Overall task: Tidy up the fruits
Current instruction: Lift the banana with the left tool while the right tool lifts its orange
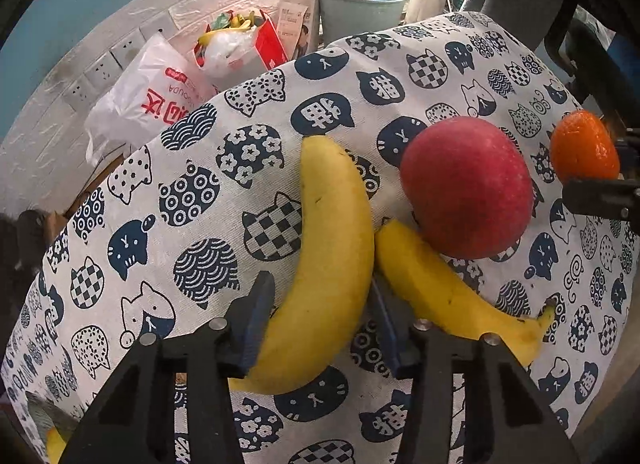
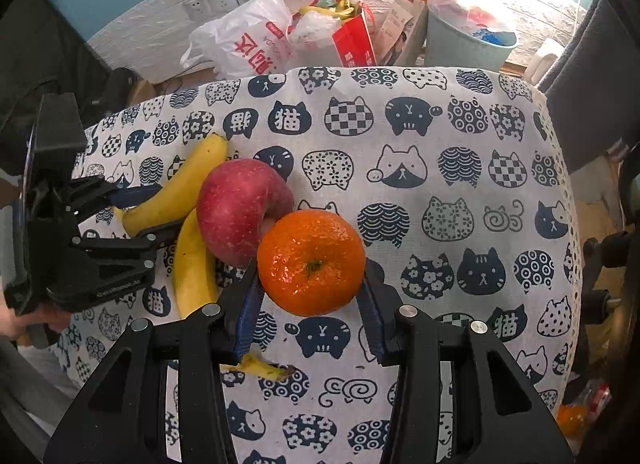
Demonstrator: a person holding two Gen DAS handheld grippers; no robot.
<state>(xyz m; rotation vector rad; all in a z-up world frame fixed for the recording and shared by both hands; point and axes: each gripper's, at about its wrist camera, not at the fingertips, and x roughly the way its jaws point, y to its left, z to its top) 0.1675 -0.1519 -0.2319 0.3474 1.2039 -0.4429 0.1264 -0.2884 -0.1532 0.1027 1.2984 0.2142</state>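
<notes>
left gripper point(image 1: 320, 296): fingers closed around the left banana point(image 1: 328, 260), pads on both its sides, low on the cat-print surface point(image 1: 192, 200)
second banana point(image 1: 440, 288): just right of it, tip touching, apple point(image 1: 466, 188) against its top
right gripper point(image 2: 310, 296): fingers snug on the orange point(image 2: 311, 262), which touches the apple
tip: likely grouping step; move each fruit straight clear, slowly, or the neighbours may roll
</notes>
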